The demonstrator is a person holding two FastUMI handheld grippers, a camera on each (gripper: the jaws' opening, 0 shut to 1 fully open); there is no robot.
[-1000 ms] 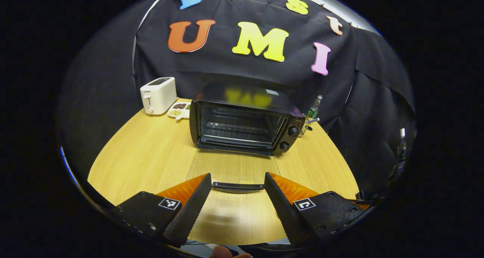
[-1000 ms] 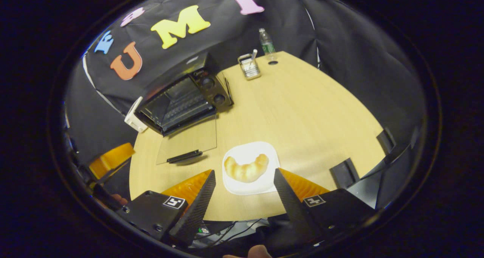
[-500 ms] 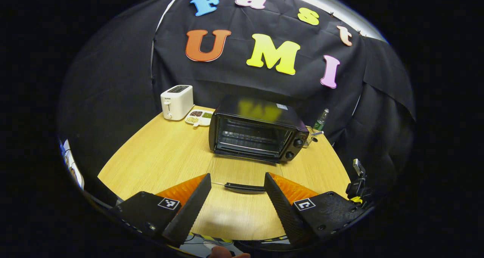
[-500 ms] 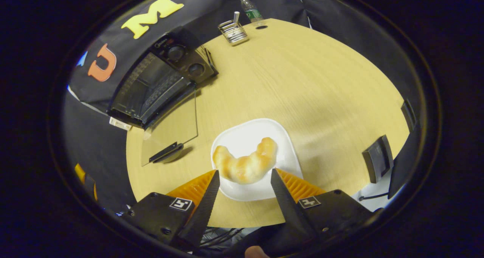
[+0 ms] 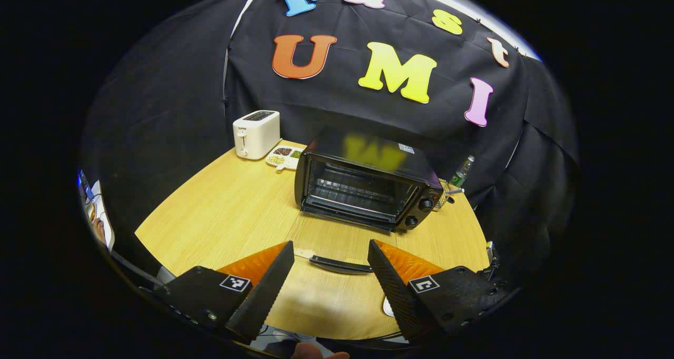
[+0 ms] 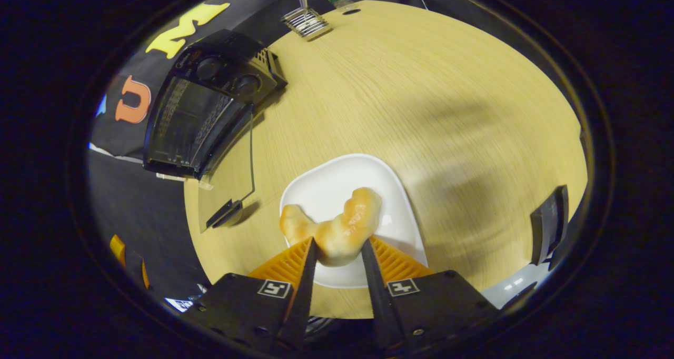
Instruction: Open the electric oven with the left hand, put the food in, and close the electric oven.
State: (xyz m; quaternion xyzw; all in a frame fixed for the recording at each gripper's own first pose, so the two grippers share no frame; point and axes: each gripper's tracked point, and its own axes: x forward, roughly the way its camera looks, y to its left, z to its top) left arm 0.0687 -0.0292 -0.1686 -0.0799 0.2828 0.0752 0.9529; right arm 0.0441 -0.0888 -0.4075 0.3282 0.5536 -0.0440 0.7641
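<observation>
Closing in since a moment ago, the right claw (image 6: pixel 337 248) now pinches the croissant (image 6: pixel 337 225) on its white plate (image 6: pixel 337 185); the oven (image 5: pixel 368 185) stands open mid-counter (image 5: pixel 221 211), toaster (image 5: pixel 256 133) behind; left claw (image 5: pixel 330 275) apart, hovering.

Toaster (image 5: pixel 256 133) left of oven (image 5: pixel 368 185), dish (image 5: pixel 283 157) between them, croissant (image 6: pixel 337 227) on plate (image 6: pixel 337 185), bottle (image 5: pixel 461 171) right of oven

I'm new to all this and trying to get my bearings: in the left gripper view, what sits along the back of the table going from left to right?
White toaster → small divided snack dish → black electric oven, door folded down → green-labelled bottle.
</observation>
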